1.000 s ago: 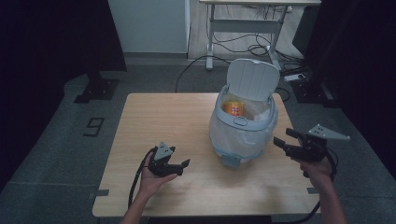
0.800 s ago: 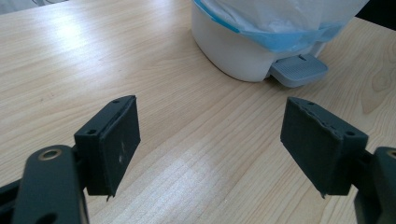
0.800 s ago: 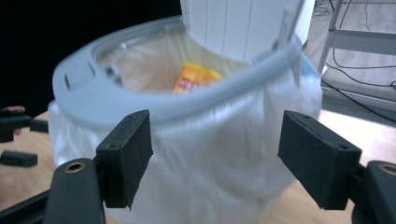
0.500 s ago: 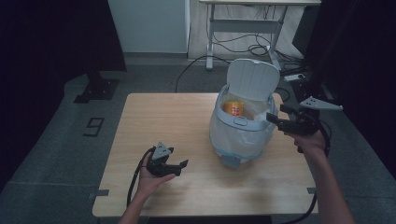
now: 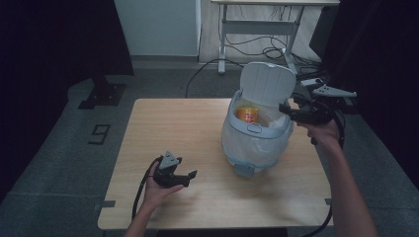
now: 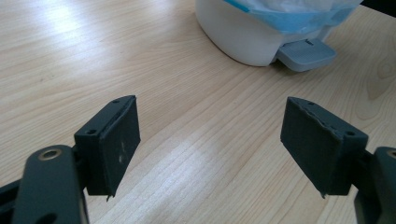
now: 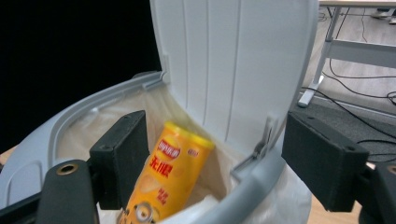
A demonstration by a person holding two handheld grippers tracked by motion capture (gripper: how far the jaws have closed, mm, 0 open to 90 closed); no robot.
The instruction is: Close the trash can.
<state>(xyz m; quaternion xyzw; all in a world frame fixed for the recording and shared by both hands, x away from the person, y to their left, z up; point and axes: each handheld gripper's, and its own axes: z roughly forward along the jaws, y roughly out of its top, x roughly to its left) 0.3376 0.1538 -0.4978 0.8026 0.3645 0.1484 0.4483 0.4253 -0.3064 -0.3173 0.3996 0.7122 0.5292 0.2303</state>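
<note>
Right tool (image 5: 285, 109) beside bin rim (image 5: 257, 132)

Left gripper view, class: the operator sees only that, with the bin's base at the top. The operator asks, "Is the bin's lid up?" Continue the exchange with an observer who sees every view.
Observer: Yes, the lid stands upright above the bin.
Operator: Is anything inside?
Observer: A yellow crisp can leans inside it.
Operator: Where is the right gripper?
Observer: The right gripper hovers at the bin's rim beside the lid; its jaws have just been opening and hold nothing.
</note>
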